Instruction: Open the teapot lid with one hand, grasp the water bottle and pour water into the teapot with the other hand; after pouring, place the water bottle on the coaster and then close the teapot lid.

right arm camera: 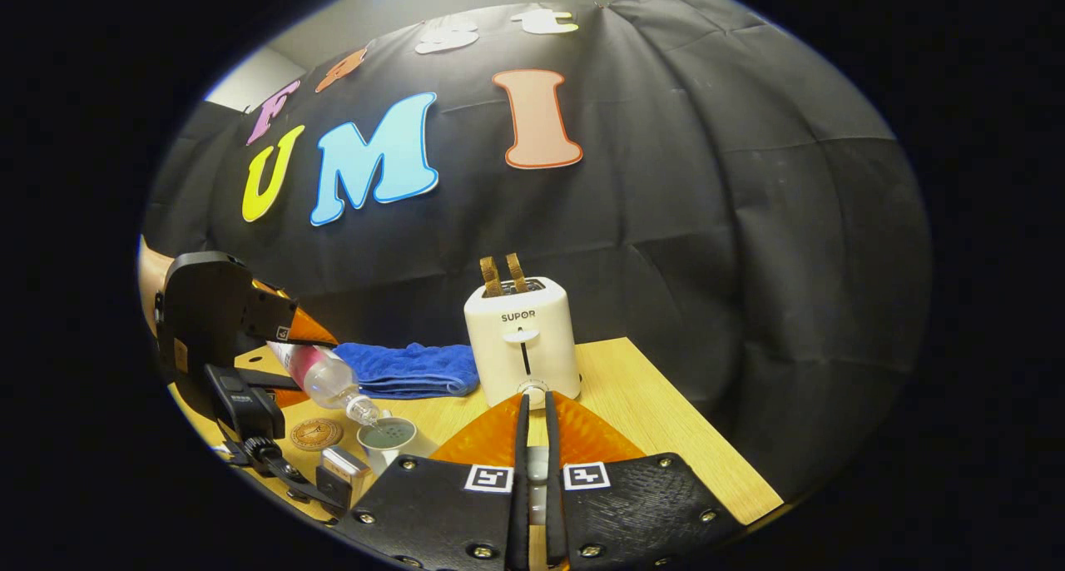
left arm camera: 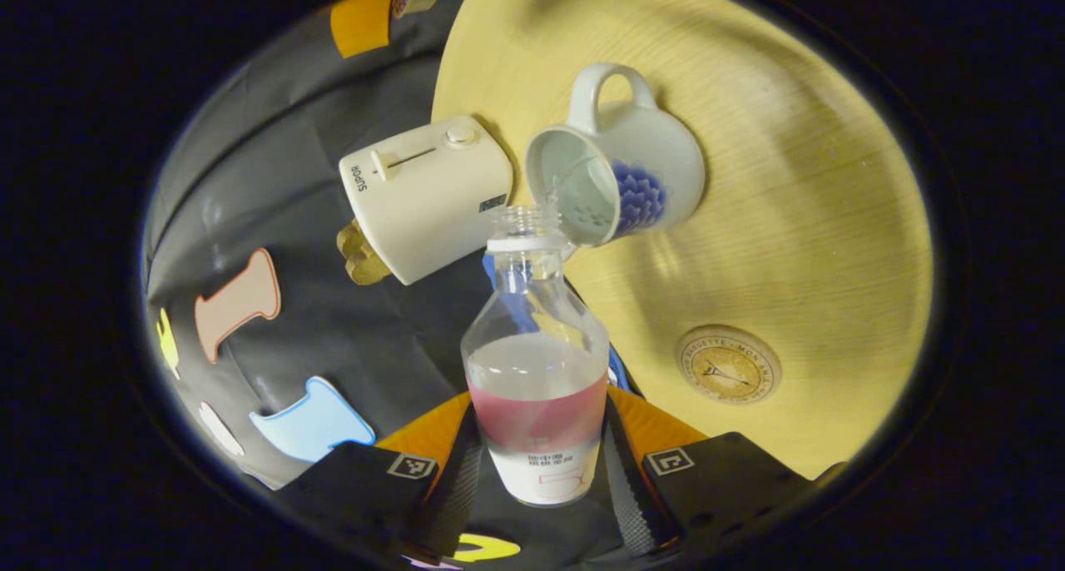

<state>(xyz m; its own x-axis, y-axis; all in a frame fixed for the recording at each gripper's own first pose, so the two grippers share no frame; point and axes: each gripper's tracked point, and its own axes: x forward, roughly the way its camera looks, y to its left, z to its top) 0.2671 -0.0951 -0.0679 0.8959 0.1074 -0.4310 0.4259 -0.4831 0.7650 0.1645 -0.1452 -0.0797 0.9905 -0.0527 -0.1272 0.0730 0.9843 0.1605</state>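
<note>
In the left gripper view my left gripper (left arm camera: pixel 539 446) is shut on a clear water bottle (left arm camera: pixel 537 363) with a pink label. The uncapped bottle is tipped, its mouth at the rim of the white teapot (left arm camera: pixel 649 159) with a blue flower, and a thin stream of water runs into the open pot. A round cork coaster (left arm camera: pixel 728 363) lies bare on the table beside it. In the right gripper view my right gripper (right arm camera: pixel 535 417) is held high and shut on a small pale piece, the teapot lid (right arm camera: pixel 537 467), mostly hidden. Farther left are the left gripper (right arm camera: pixel 301 367), bottle (right arm camera: pixel 329 377), teapot (right arm camera: pixel 389 434) and coaster (right arm camera: pixel 316 432).
A white toaster (right arm camera: pixel 520 346) with two slices of toast stands at the back of the wooden table (right arm camera: pixel 666 421), close behind the teapot. A folded blue towel (right arm camera: pixel 412 367) lies to its left. The table's right edge (right arm camera: pixel 707 438) drops off near the black cloth wall.
</note>
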